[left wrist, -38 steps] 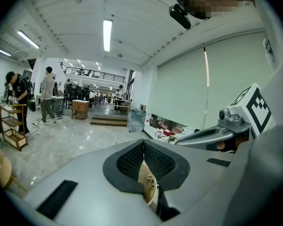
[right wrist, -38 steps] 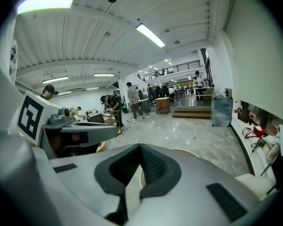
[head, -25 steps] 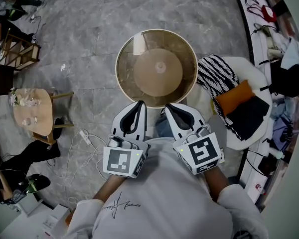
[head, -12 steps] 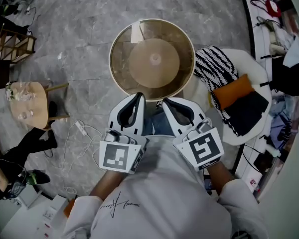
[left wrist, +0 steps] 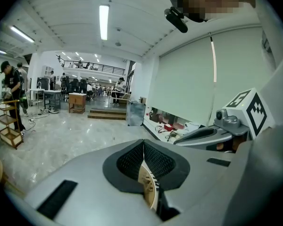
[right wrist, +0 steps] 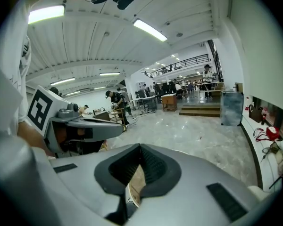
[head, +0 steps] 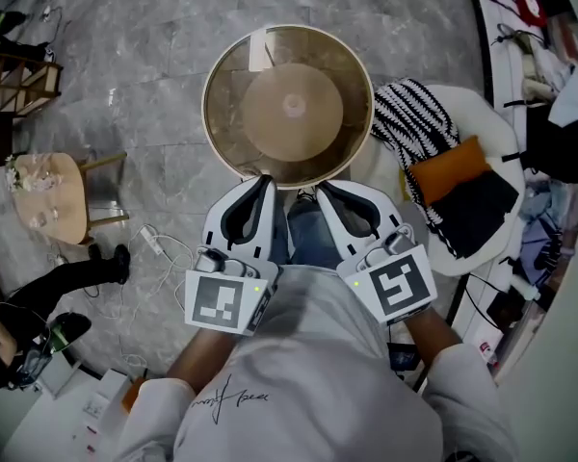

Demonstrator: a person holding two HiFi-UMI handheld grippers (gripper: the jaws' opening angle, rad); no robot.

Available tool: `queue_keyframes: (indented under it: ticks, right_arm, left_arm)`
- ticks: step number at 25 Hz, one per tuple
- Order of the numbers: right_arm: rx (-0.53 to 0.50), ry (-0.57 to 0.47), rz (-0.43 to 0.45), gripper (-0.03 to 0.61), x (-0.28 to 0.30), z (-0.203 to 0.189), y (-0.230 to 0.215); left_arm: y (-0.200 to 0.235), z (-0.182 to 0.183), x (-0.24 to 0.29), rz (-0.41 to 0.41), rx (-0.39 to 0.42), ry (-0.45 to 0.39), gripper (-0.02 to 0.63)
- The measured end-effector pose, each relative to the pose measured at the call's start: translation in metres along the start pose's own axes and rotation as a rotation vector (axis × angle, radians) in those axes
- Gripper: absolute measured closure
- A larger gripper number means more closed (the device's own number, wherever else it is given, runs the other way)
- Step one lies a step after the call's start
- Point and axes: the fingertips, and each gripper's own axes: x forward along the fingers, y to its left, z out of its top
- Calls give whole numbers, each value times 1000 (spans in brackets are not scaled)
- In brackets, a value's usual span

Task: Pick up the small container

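While the left gripper [head: 266, 181] and the right gripper [head: 324, 191] are hovering shut and empty at the lower rim of the table [head: 215, 85], what may be the container [head: 294, 104] is sitting at its centre, straight up-frame, equally near both.

Grey marble floor [head: 173, 65]. A round glass table [head: 339, 64] stands just ahead of the left tongs [head: 263, 183] and right tongs [head: 325, 192], a white chair [head: 484, 250] to their right, a small wooden table [head: 63, 205] well left. Strip lights [left wrist: 104, 20] glow overhead.

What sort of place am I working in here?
Likely a big open workshop hall: polished stone floor, long ceiling lights, and a railed upper gallery at the far end.
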Motion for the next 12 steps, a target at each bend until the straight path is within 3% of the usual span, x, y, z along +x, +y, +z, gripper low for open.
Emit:
queue_keyframes:
  ticks: [12]
  right_arm:
    - [13,-4,-14,563,18,-26,-21]
  left_arm:
    - [6,-22,22,8,-2,39,595]
